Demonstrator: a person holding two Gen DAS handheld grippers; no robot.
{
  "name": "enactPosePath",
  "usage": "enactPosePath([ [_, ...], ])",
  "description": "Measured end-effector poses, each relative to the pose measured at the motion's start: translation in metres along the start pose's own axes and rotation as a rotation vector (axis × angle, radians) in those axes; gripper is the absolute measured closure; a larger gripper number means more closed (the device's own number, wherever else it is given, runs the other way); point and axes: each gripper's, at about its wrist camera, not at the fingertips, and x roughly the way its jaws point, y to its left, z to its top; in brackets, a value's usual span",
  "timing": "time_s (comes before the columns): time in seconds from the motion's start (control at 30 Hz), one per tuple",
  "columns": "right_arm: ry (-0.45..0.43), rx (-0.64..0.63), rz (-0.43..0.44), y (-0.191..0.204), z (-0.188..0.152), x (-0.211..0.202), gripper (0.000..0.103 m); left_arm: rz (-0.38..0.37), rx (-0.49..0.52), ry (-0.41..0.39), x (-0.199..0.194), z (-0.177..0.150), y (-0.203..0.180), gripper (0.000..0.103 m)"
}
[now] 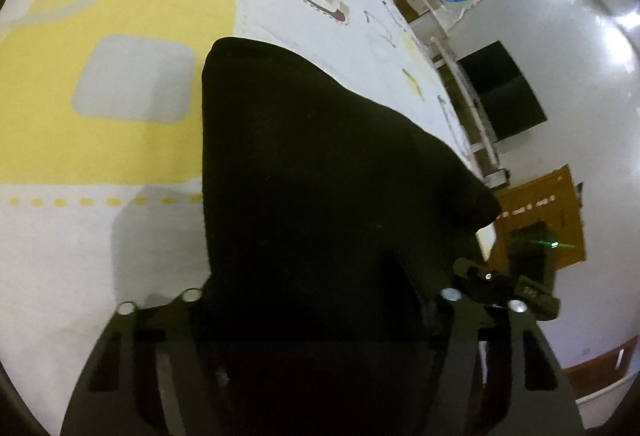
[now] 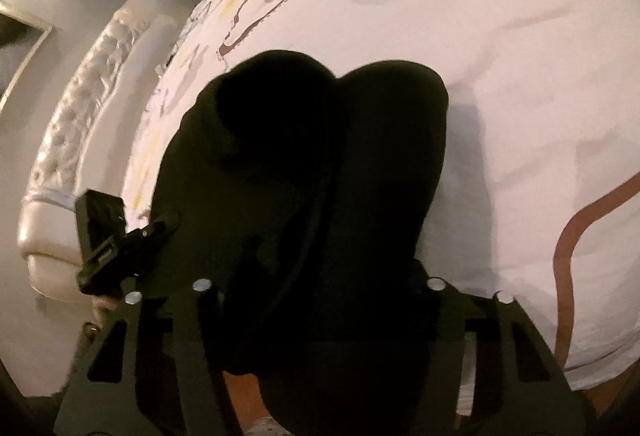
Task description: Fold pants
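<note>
A bed [image 1: 100, 244] covered by a white sheet printed with yellow, grey and brown shapes fills most of both views, and the black pants [image 1: 304, 172] are held up over it, near its edge. A lifting or carrying step of the fold is judged to be in hand: one end of the garment is raised by both grippers while the rest hangs down toward the sheet. The next move is thought to call for the raised end to be brought over and laid squarely on the lower part, both grippers kept level so the edges meet.

In the right wrist view the pants [image 2: 320, 176] are seen bunched into two rounded lobes, matte and without visible detail. The left gripper [image 1: 316, 300] is seen clamped on the cloth, and the right gripper [image 2: 320, 288] is likewise closed on it.
</note>
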Motion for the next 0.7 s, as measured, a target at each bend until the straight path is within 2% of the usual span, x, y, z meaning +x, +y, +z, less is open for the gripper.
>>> enactPosePath([
  [0.1, -0.023, -0.066, -0.055, 0.016, -0.001, -0.004, 0.057, 0.007, -0.009, 0.008, -0.001, 0.001, 0.002, 0.06],
  [0.2, -0.046, -0.12, -0.105, 0.029, -0.003, -0.006, 0.06, 0.004, -0.019, 0.0, -0.005, 0.002, 0.004, 0.066],
  [0.4, -0.082, -0.229, -0.192, 0.058, -0.005, -0.006, 0.061, 0.013, -0.025, -0.03, -0.012, 0.004, 0.009, 0.068],
  [0.7, -0.075, -0.268, -0.155, 0.083, 0.015, 0.022, 0.062, 0.033, -0.049, -0.071, -0.038, 0.02, 0.036, 0.068],
])
